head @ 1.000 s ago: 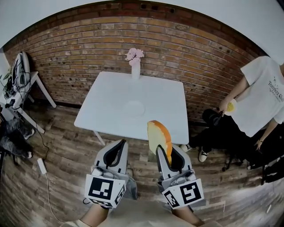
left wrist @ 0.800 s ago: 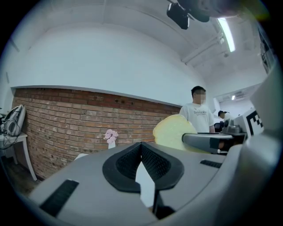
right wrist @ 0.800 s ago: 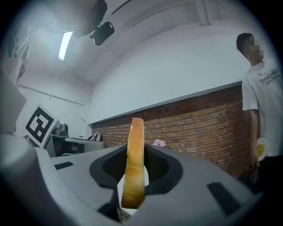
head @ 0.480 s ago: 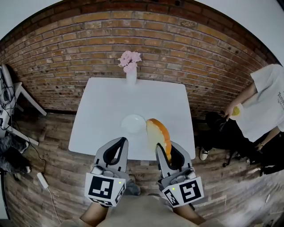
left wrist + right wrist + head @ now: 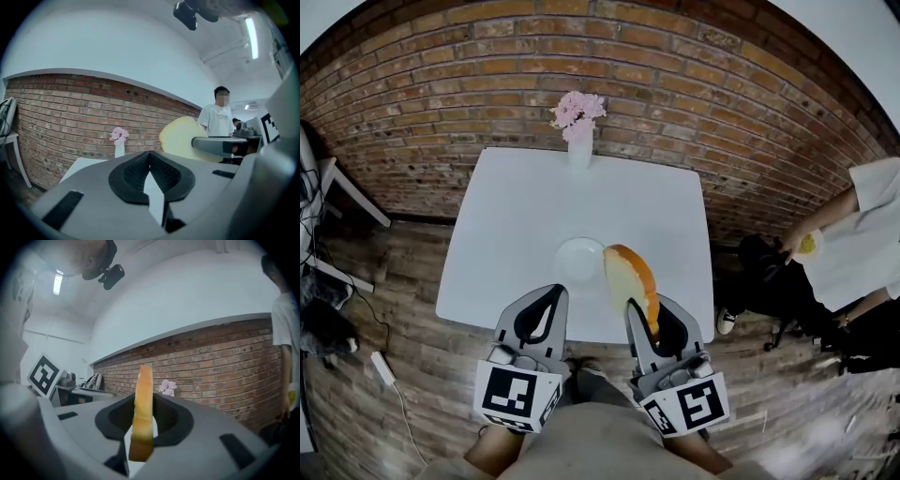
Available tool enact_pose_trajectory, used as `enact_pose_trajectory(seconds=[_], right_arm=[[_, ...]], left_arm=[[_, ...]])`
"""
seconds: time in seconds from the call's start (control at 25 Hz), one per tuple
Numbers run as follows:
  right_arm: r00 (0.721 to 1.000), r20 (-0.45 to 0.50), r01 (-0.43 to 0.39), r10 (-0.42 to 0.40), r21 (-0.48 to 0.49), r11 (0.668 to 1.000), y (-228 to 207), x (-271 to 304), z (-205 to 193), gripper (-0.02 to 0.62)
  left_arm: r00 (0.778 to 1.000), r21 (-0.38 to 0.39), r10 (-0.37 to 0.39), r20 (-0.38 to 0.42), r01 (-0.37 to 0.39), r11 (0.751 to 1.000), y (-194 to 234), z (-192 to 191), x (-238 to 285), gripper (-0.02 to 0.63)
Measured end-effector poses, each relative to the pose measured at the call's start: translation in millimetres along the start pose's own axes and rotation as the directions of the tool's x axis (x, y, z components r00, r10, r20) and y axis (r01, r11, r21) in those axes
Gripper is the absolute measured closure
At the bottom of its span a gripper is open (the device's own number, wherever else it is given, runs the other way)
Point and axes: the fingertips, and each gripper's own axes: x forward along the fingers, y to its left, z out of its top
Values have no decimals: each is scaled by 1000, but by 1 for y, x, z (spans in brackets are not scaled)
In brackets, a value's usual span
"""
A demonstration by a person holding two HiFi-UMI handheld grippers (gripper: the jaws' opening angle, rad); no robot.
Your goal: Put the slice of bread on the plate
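Centre frame: my right hand-held gripper (image 5: 643, 314) clamps upright orange-crusted bread slice (image 5: 628, 275); round white plate (image 5: 565, 253) sits just left.

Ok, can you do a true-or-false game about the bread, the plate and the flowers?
1. The slice of bread lies on the plate. False: the slice of bread stands on edge in the right hand-held gripper, and nothing lies on the plate.
2. The flowers in the vase are pink. True: the flowers are pink, and the vase is white.
3. The left hand-held gripper holds nothing. True: the left hand-held gripper has its jaws together and empty.
4. The wall behind the table is green. False: the wall is red-brown brick.
5. The table is white. True: the table is white.
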Motion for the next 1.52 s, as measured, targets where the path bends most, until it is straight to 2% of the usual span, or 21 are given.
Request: enact_pose_trajectory(seconds=[0.2,0.8,1.12,1.52], right_arm=[[999,-28,-43,44,18,999,-5,17,-18,502],[980,-116,-153,160,67,986,-26,79,-88,502],[958,-173,-219,230,78,972,-20,111,-121,502],[923,-269,-253,275,115,961,-19,133,-171,502]], left_arm=[[1000,4,-2,-28,2,1000,5,-13,13,595],[989,45,83,-120,-78,996,32,-58,41,595],[982,45,116,-148,-111,993,45,-66,48,595],[970,13,132,-206,-132,991,57,-89,61,595]])
